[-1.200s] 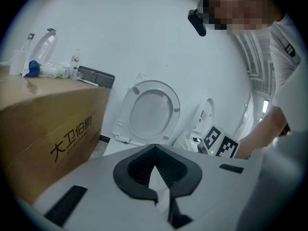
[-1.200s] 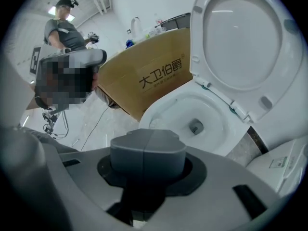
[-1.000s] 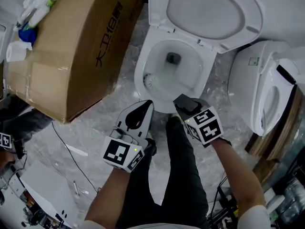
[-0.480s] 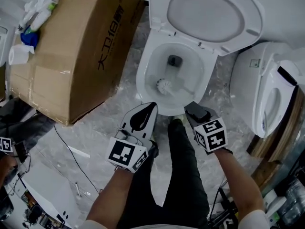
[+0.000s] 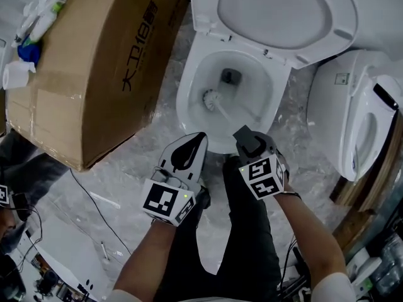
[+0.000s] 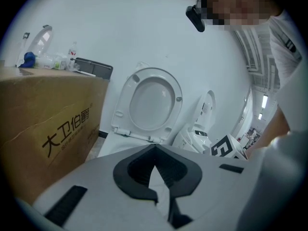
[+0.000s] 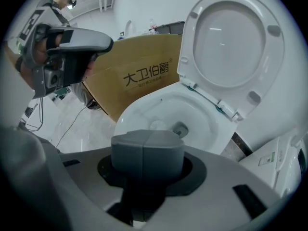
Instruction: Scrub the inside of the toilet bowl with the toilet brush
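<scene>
Head view | right gripper (image 5: 244,136) clamped on toilet brush (image 5: 210,98) handle | bristle head inside toilet bowl (image 5: 185,106), left of drain | left gripper (image 5: 196,138) jaws together, empty, near front rim | cardboard box (image 5: 94,74) beside bowl

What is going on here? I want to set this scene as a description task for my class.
A person stands over the toilet bowl with a gripper in each hand. The right gripper has its jaws shut on the toilet brush, whose bristle head is down inside the bowl, left of the drain. The left gripper hangs short of the rim, jaws together on nothing. The lid is up, and a cardboard box sits beside the toilet.
</scene>
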`<state>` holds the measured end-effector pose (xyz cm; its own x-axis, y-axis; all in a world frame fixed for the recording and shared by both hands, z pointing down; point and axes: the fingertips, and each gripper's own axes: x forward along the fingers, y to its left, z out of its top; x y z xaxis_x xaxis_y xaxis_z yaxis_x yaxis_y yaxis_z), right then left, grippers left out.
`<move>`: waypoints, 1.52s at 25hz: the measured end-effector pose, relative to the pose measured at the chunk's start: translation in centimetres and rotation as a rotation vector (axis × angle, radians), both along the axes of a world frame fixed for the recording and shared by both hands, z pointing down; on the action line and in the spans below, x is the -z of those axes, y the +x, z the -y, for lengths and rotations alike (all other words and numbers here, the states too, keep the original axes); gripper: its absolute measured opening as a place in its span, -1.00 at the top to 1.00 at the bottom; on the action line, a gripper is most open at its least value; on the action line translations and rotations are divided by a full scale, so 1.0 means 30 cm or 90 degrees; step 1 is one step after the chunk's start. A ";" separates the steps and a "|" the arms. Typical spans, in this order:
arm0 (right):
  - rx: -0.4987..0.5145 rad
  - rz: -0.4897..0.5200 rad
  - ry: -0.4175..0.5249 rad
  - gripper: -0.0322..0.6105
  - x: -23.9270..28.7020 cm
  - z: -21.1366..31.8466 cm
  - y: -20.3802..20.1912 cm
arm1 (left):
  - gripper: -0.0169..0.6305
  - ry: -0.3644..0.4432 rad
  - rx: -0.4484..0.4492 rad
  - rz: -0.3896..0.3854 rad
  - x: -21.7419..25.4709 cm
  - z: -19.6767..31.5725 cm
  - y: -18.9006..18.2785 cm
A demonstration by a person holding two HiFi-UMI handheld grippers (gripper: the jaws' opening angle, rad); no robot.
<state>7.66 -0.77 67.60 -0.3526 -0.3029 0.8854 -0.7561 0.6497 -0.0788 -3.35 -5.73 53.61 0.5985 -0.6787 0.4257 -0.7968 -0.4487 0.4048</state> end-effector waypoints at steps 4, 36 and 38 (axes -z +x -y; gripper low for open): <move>-0.011 -0.005 0.024 0.41 -0.050 0.086 0.026 | 0.92 0.000 -0.001 0.001 -0.055 0.006 -0.005; 0.135 -0.176 0.031 0.42 -0.034 0.061 0.177 | 0.92 0.002 0.012 -0.024 -0.042 -0.005 -0.052; 0.133 -0.169 0.036 0.42 -0.036 0.032 0.127 | 0.92 -0.003 0.011 -0.024 -0.050 -0.018 -0.062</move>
